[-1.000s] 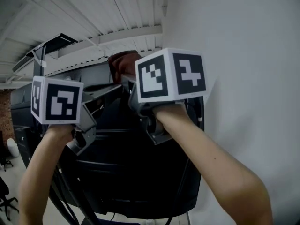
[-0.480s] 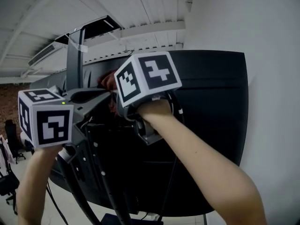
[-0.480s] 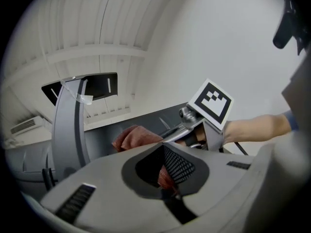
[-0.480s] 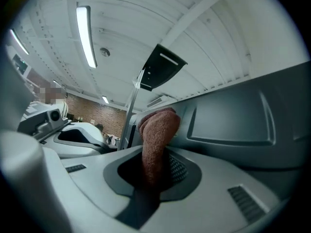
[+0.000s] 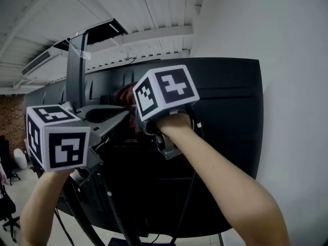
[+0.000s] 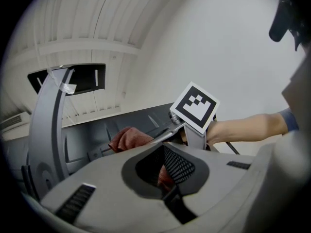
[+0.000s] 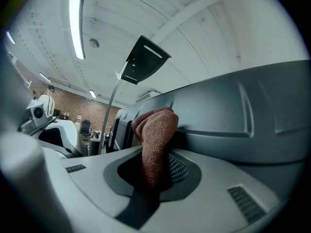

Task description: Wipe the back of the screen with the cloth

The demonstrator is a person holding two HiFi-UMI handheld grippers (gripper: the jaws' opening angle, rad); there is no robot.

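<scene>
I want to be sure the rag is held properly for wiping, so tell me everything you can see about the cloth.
The cloth is reddish-brown with a soft, knitted look. It is bunched into a thick fold rather than spread flat. The jaws of the right gripper are shut on its lower part, and its rounded end sticks out past them. That end appears to lie against the upper part of the dark back of the screen.

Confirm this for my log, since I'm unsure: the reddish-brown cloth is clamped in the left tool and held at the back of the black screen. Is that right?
Not quite. The cloth is clamped in the right tool, not the left one; the right gripper view shows it between those jaws. The rest holds: it sits at the back of the black screen.
</scene>
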